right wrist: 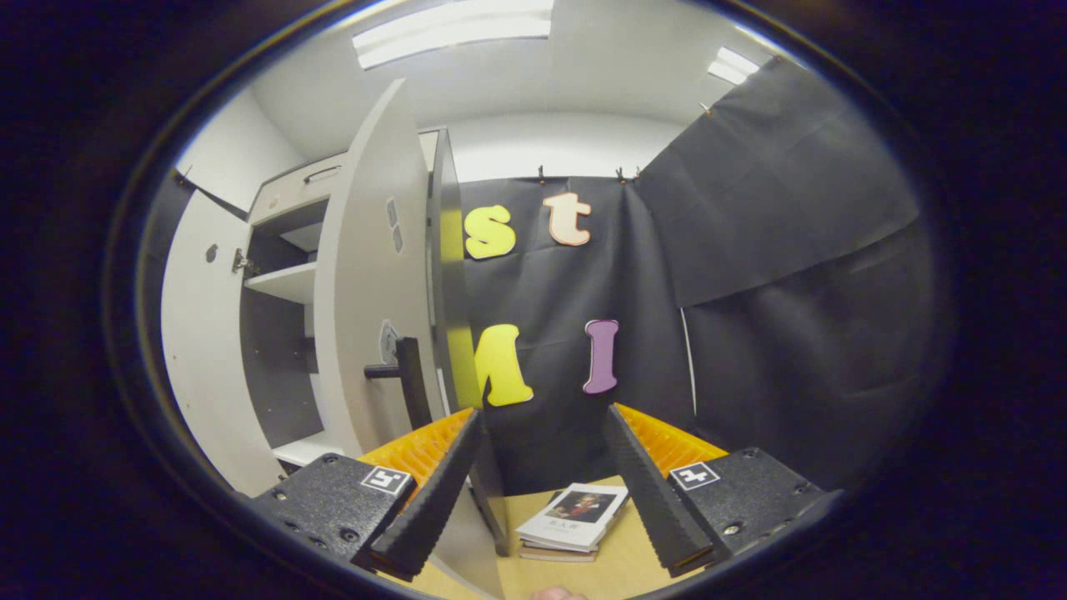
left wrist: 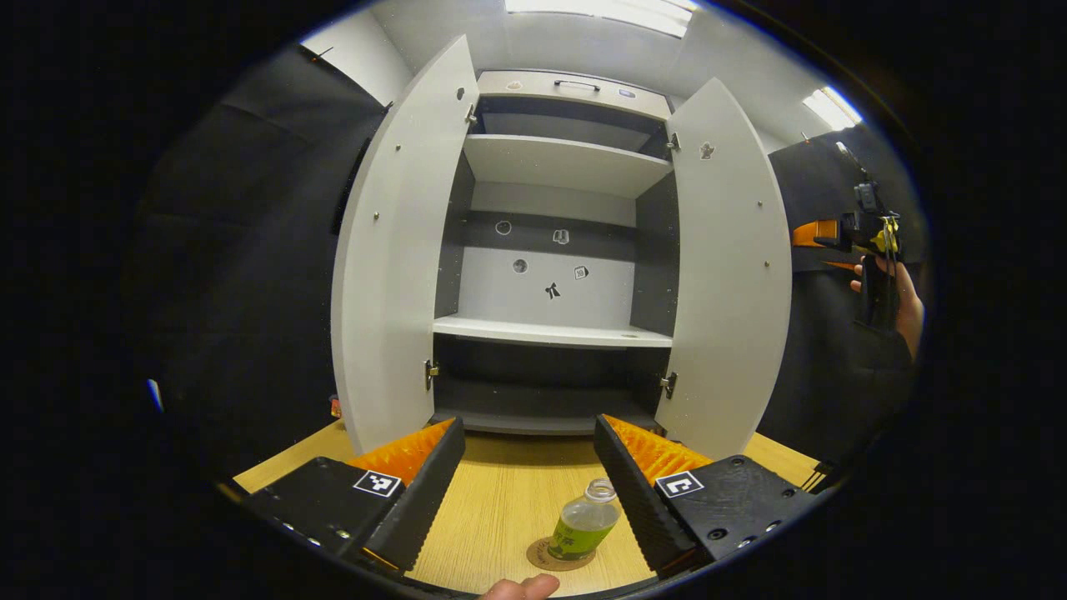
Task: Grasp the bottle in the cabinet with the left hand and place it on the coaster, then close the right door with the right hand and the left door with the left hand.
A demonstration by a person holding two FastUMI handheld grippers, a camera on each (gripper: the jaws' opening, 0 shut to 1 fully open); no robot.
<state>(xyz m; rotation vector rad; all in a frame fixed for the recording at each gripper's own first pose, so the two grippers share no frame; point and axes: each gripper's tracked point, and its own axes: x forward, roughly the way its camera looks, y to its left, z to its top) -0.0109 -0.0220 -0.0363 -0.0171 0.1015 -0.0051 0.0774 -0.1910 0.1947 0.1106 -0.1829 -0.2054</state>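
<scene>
i am logging the left gripper [left wrist: 525, 492] with fingers spread wide and gripping nothing, hanging over the wooden table [left wrist: 500, 508]. the bottle [left wrist: 583, 527], clear with a green label too small for me to read, is standing upright on the round coaster [left wrist: 542, 555], just inside the right-hand finger. the cabinet [left wrist: 554, 275] is standing ahead with left door [left wrist: 400, 250] and right door [left wrist: 729, 275] both swung open, shelves bare. the right gripper [right wrist: 542, 492] is hanging released beside the right door's outer face, near its dark handle [right wrist: 408, 379]. books [right wrist: 573, 521] are lying stacked on the table between its fingers; the cover writing is unreadable to me.
</scene>
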